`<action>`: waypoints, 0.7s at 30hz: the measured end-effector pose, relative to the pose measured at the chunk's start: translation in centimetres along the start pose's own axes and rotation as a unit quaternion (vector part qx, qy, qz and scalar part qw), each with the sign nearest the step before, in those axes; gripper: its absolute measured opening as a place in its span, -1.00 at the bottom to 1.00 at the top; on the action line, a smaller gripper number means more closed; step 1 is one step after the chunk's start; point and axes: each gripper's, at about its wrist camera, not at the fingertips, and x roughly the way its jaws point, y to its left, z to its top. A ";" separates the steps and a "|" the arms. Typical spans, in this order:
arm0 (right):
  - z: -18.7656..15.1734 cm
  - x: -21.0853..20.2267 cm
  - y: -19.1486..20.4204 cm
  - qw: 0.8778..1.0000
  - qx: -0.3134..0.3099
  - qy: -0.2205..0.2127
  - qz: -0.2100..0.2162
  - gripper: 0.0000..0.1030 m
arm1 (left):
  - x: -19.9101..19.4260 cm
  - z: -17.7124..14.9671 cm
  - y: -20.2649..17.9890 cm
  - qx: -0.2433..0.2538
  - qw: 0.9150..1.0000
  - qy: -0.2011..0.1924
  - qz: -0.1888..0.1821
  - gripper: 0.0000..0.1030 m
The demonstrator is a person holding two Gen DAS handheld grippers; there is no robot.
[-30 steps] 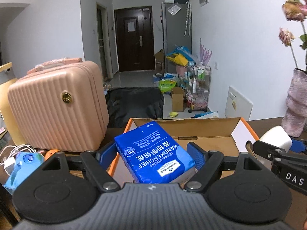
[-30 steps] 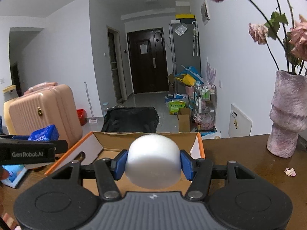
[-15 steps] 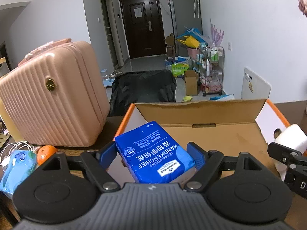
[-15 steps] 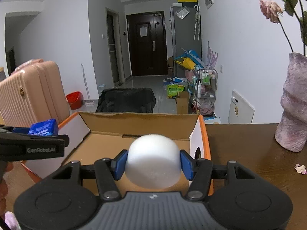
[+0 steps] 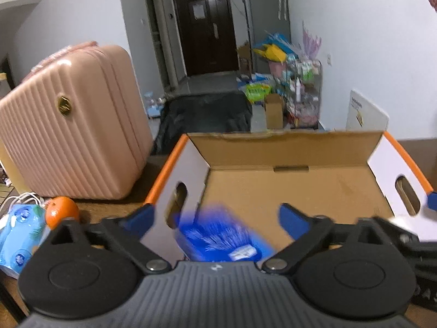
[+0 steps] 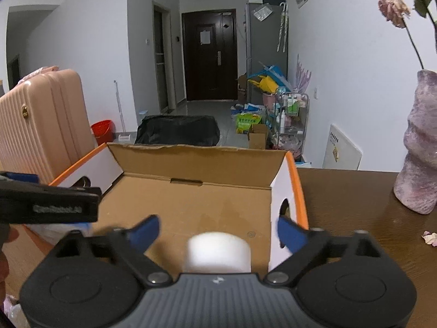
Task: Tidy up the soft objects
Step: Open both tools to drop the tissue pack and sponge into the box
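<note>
Both grippers are hanging over the open cardboard box [image 5: 289, 186] sitting on the brown counter [image 6: 355, 191]. The left gripper [image 5: 215, 220] is standing with its jaws spread wide, having just been opening, and the blue handkerchief pack [image 5: 221, 239] is lying blurred between them, clear of both blue pads, low at the near left of the box by the white side flap with the handle hole. The right gripper [image 6: 218, 231] is also showing its jaws spread, just opened, and the white roll [image 6: 218, 250] is sitting between them without either pad touching it, at the near right of the box floor close to the right-hand wall. Whether either thing is already resting on the cardboard I cannot tell.

A pink ribbed suitcase [image 5: 68, 123] is standing just left of the box. An orange [image 5: 61, 214] is lying in front of it, beside a light blue packet [image 5: 19, 232]. A mauve vase [image 6: 420, 164] holding a faded rose is standing on the counter well to the right.
</note>
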 end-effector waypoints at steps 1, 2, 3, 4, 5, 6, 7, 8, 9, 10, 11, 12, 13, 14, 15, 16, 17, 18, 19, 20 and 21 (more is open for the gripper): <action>0.1 -0.2 -0.2 1.000 0.004 -0.002 0.001 0.89 | -0.3 0.1 0.2 -0.003 1.000 -0.009 0.003 1.00; 0.2 -0.2 -0.5 1.000 0.008 -0.003 0.001 0.93 | -0.5 0.2 0.3 -0.005 1.000 -0.016 0.004 1.00; 0.2 -0.4 -0.7 1.000 0.012 -0.004 0.001 1.00 | -0.8 0.3 0.4 -0.005 1.000 -0.019 0.002 1.00; 0.2 -0.5 -0.9 1.000 0.016 -0.006 0.002 1.00 | -0.9 0.3 0.6 -0.007 1.000 -0.020 -0.001 1.00; 0.3 -0.6 -1.0 1.000 0.019 -0.006 0.003 1.00 | -1.1 0.4 0.7 -0.010 1.000 -0.019 -0.002 1.00; 0.3 -0.8 -1.2 1.000 0.023 -0.006 0.004 1.00 | -1.3 0.4 0.9 -0.011 1.000 -0.020 -0.003 1.00; 0.3 -0.9 -1.4 1.000 0.025 -0.006 0.004 1.00 | -1.5 0.4 1.0 -0.012 1.000 -0.021 -0.005 1.00; 0.3 -1.1 -1.4 1.000 0.027 -0.006 0.004 1.00 | -1.7 0.4 1.1 -0.012 1.000 -0.023 -0.006 1.00; 0.3 -1.4 -1.4 1.000 0.028 -0.007 0.004 1.00 | -1.9 0.4 1.2 -0.013 1.000 -0.024 -0.006 1.00; 0.2 -1.6 -1.5 1.000 0.028 -0.009 0.004 1.00 | -2.1 0.4 1.3 -0.013 1.000 -0.024 -0.006 1.00; 0.2 -1.9 -1.5 1.000 0.028 -0.010 0.004 1.00 | -2.1 0.4 1.3 -0.013 1.000 -0.024 -0.007 1.00; 0.1 -2.2 -1.4 1.000 0.028 -0.012 0.004 1.00 | -2.4 0.4 1.5 -0.012 1.000 -0.025 -0.007 1.00; 0.1 -2.7 -1.4 0.999 0.029 -0.015 0.004 1.00 | -2.7 0.3 1.6 -0.011 1.000 -0.026 -0.008 1.00; 0.0 -3.1 -1.4 0.999 0.029 -0.017 0.004 1.00 | -3.1 0.4 1.8 -0.011 1.000 -0.028 -0.008 1.00; -0.1 -3.6 -1.4 0.999 0.030 -0.020 0.005 1.00 | -3.5 0.3 1.9 -0.011 0.999 -0.029 -0.009 1.00; -0.1 -4.0 -1.4 0.999 0.031 -0.023 0.005 1.00 | -3.9 0.3 2.1 -0.012 0.999 -0.031 -0.010 1.00; -0.2 -4.4 -1.4 0.999 0.031 -0.025 0.004 1.00 | -4.4 0.3 2.2 -0.013 0.999 -0.032 -0.012 1.00; -0.3 -4.9 -1.4 0.999 0.032 -0.028 0.004 1.00 | -4.8 0.3 2.3 -0.013 0.999 -0.034 -0.013 1.00; -0.4 -5.3 -1.5 0.999 0.032 -0.031 0.004 1.00 | -5.3 0.3 2.4 -0.012 0.999 -0.036 -0.014 1.00; -0.5 -5.9 -1.5 0.999 0.033 -0.034 0.003 1.00 | -5.9 0.2 2.5 -0.010 0.999 -0.038 -0.015 1.00; -0.6 -6.3 -1.3 0.999 0.033 -0.036 0.003 1.00 | -6.3 0.1 2.5 -0.010 0.999 -0.040 -0.017 1.00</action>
